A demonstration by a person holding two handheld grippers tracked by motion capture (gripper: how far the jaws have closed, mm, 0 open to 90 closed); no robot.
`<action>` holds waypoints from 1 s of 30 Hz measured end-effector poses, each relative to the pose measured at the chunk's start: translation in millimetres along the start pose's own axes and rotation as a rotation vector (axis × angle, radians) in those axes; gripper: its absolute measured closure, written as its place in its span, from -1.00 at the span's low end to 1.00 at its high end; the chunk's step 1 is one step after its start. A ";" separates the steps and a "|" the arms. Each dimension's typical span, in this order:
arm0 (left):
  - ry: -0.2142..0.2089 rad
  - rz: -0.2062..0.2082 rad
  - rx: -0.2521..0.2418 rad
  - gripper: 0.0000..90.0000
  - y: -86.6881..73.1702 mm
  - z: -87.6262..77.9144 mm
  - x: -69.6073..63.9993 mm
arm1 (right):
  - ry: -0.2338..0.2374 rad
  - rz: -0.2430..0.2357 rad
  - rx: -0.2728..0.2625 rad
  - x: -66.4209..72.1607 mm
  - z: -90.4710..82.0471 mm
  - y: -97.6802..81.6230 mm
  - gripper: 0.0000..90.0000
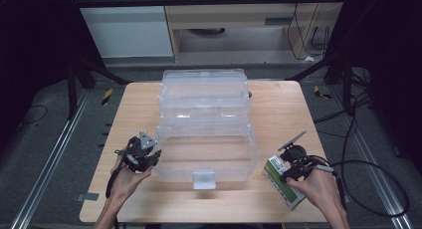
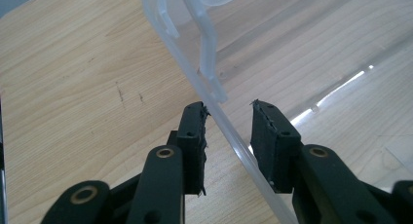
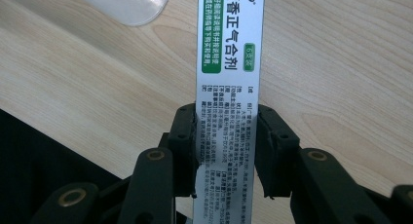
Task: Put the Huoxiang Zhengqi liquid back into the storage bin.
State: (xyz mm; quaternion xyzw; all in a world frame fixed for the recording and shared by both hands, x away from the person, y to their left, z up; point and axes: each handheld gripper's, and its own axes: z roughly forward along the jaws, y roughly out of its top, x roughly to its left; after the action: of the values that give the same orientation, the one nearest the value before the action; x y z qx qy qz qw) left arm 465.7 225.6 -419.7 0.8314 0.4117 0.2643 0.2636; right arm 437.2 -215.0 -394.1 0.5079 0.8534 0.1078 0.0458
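My right gripper (image 3: 226,136) pinches the light, crushable medicine box (image 1: 283,185) by its narrow sides near the tabletop's front right corner. My left gripper (image 2: 229,131) straddles the clear bin's (image 1: 206,139) slippery left wall, jaws apart, untouching.

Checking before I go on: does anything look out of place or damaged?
Nothing stands out. The clear box stands open and empty, its wall between the left claw's jaws; the right claw grips an undamaged white carton.

Black gripper (image 1: 148,159), brass-looking rivets, seemingly
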 end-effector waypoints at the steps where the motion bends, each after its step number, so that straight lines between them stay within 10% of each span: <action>1: -0.001 0.000 0.000 0.45 0.0 0.0 0.1 | -0.001 -0.002 -0.001 -0.1 0.0 0.0 0.43; 30: 0.009 0.002 0.003 0.46 2.1 0.4 0.4 | -0.034 0.000 -0.202 -9.6 -59.6 12.0 0.44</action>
State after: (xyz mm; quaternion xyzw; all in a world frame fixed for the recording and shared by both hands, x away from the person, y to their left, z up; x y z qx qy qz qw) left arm 467.3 224.7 -418.5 0.8310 0.4123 0.2676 0.2604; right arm 440.9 -226.1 -333.7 0.5023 0.8373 0.1849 0.1113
